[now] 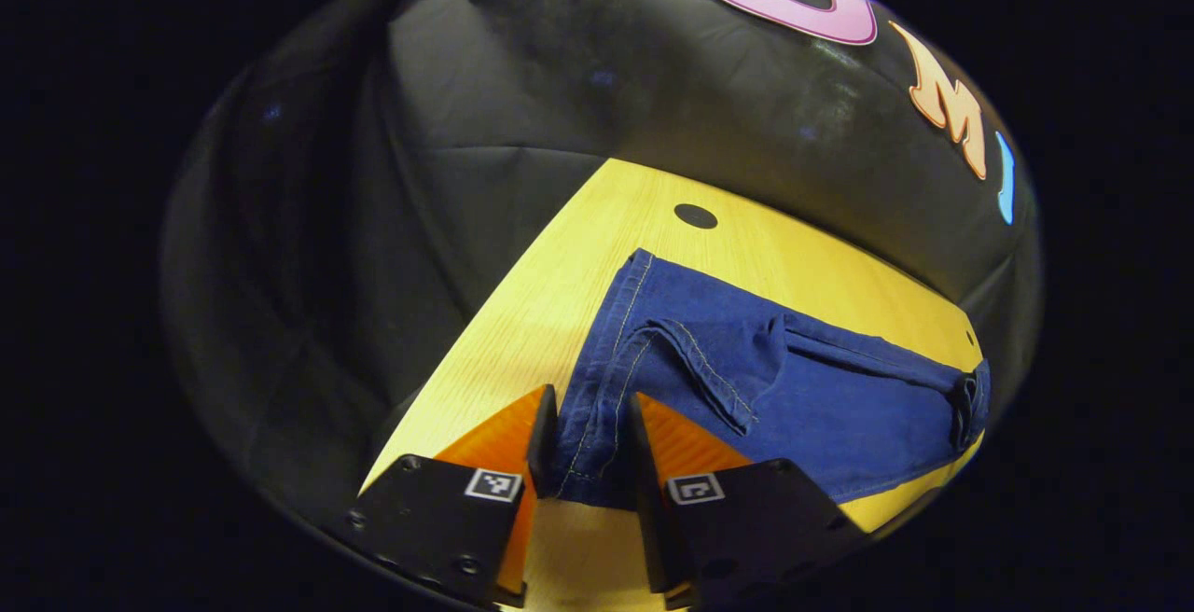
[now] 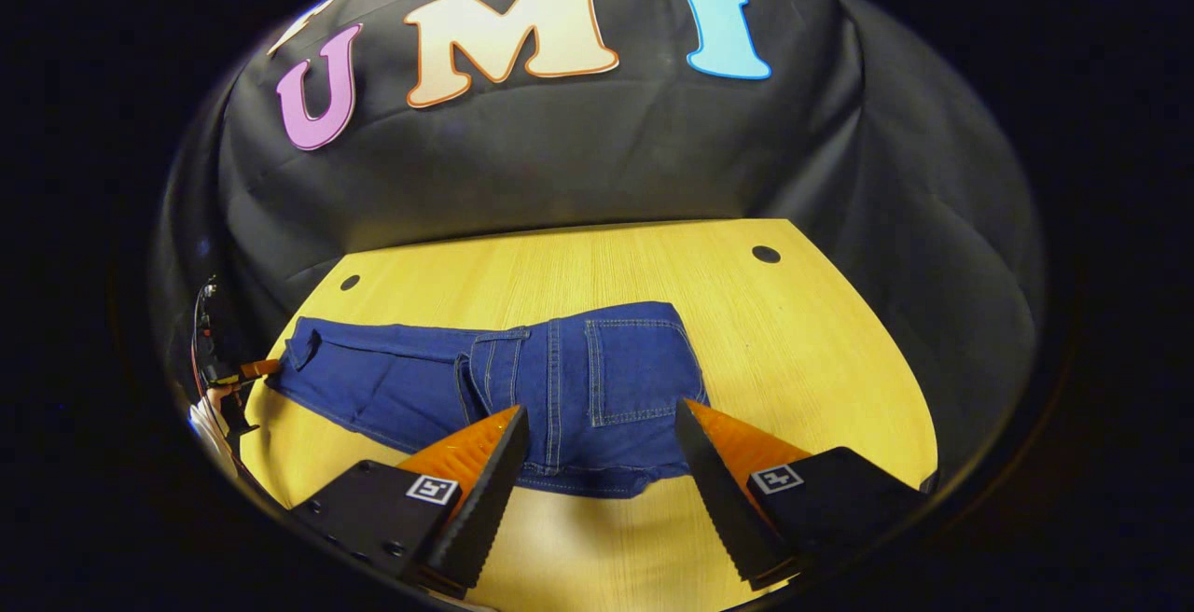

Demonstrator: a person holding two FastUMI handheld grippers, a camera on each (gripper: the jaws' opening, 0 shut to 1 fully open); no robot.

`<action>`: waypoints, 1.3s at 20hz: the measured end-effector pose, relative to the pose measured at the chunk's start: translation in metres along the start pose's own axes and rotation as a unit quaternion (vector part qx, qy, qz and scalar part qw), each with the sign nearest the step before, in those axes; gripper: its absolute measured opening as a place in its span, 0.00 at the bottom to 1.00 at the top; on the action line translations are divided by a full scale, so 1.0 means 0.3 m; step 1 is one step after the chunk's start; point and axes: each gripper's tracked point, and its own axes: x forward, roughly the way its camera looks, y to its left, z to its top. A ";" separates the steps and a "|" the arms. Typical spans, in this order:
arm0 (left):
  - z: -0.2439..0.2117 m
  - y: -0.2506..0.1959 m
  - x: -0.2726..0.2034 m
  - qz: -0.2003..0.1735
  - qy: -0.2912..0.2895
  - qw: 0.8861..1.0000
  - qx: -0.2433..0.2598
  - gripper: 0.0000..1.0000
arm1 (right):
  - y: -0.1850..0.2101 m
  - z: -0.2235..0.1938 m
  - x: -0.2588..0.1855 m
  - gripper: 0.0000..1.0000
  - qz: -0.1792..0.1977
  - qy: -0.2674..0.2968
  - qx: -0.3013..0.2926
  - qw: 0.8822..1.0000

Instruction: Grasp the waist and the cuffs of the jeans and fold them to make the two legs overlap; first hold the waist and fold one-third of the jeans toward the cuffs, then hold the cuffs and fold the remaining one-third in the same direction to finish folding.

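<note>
Both open tools hide the jeans' near edge.

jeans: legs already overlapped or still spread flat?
Overlapped. The blue denim jeans lie as one leg-wide strip on the yellow wooden table; the left gripper straddles the stacked cuffs. No thirds fold yet.

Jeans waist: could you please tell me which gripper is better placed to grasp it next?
Right. The right gripper faces the waist, its open jaws on either side of that edge; the left gripper sits at the cuffs, the far end.
</note>
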 end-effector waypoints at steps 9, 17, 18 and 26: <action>0.015 -0.029 -0.014 -0.024 -0.010 0.998 -0.049 0.00 | 0.021 -0.008 -0.012 0.98 0.004 0.002 -0.005 1.000; 0.198 -0.211 -0.153 -0.100 -0.070 0.988 -0.098 0.00 | -0.026 0.005 -0.033 0.98 -0.003 -0.009 -0.015 1.000; 0.220 -0.247 -0.178 -0.108 -0.078 0.986 -0.100 0.00 | -0.030 0.006 -0.037 0.98 0.001 -0.011 -0.015 1.000; 0.325 -0.741 -0.332 -0.185 -0.108 0.975 -0.063 0.00 | -0.134 0.066 -0.059 0.98 0.036 -0.036 -0.001 0.999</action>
